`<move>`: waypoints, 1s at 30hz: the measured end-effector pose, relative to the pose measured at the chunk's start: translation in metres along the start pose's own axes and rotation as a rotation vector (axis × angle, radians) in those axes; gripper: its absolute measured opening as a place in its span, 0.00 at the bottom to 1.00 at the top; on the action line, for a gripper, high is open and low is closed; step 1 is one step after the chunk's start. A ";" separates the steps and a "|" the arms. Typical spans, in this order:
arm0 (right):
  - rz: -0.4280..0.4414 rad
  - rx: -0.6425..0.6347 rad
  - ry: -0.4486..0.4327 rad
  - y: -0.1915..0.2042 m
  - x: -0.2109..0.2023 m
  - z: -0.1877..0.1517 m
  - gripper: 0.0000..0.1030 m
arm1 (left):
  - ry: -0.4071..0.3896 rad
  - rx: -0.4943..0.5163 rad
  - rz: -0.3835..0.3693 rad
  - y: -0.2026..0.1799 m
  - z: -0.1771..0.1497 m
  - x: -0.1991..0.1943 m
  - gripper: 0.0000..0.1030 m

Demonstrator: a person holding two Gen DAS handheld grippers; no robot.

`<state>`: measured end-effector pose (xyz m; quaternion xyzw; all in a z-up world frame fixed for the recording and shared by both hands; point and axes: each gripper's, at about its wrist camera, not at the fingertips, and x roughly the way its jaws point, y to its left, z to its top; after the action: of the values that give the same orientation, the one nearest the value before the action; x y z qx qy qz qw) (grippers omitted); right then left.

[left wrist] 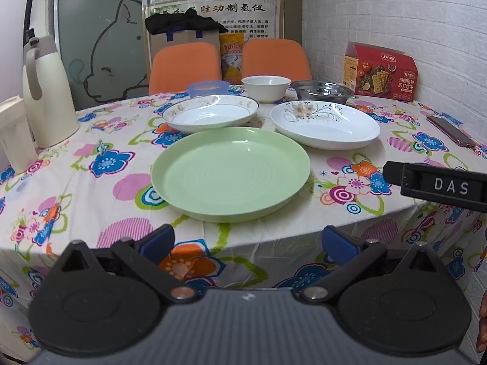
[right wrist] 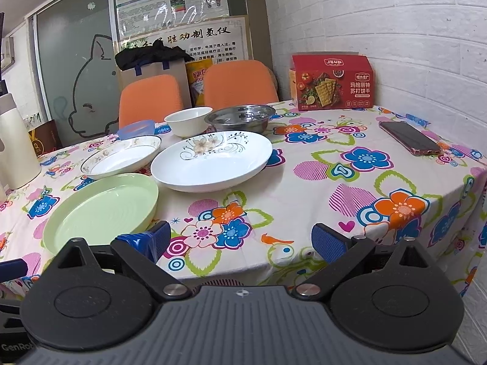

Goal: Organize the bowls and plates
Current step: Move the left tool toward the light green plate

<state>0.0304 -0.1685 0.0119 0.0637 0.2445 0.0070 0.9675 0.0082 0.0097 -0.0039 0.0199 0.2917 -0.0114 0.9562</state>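
Left gripper and right gripper both spread wide, empty — short of the table edge. Green plate nearest; two white plates behind, bowls at back.

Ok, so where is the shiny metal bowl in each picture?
Left wrist view: the metal bowl sits far back, right of centre, behind the flowered white plate.
Right wrist view: the metal bowl is near the middle, behind that same flowered plate.
Shared landmark: the red cracker box by the brick wall, to the bowl's right in both.
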 end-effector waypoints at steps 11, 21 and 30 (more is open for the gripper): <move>0.001 -0.006 0.006 0.002 0.002 -0.001 0.84 | 0.010 -0.004 -0.005 0.002 -0.001 0.003 1.00; 0.002 -0.010 0.014 0.005 0.005 -0.002 0.84 | 0.021 -0.011 -0.008 0.005 -0.001 0.007 1.00; 0.006 -0.021 0.030 0.008 0.011 -0.002 0.84 | 0.034 -0.022 -0.010 0.009 0.000 0.012 1.00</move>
<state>0.0394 -0.1603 0.0062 0.0541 0.2588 0.0133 0.9643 0.0185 0.0188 -0.0109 0.0083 0.3082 -0.0126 0.9512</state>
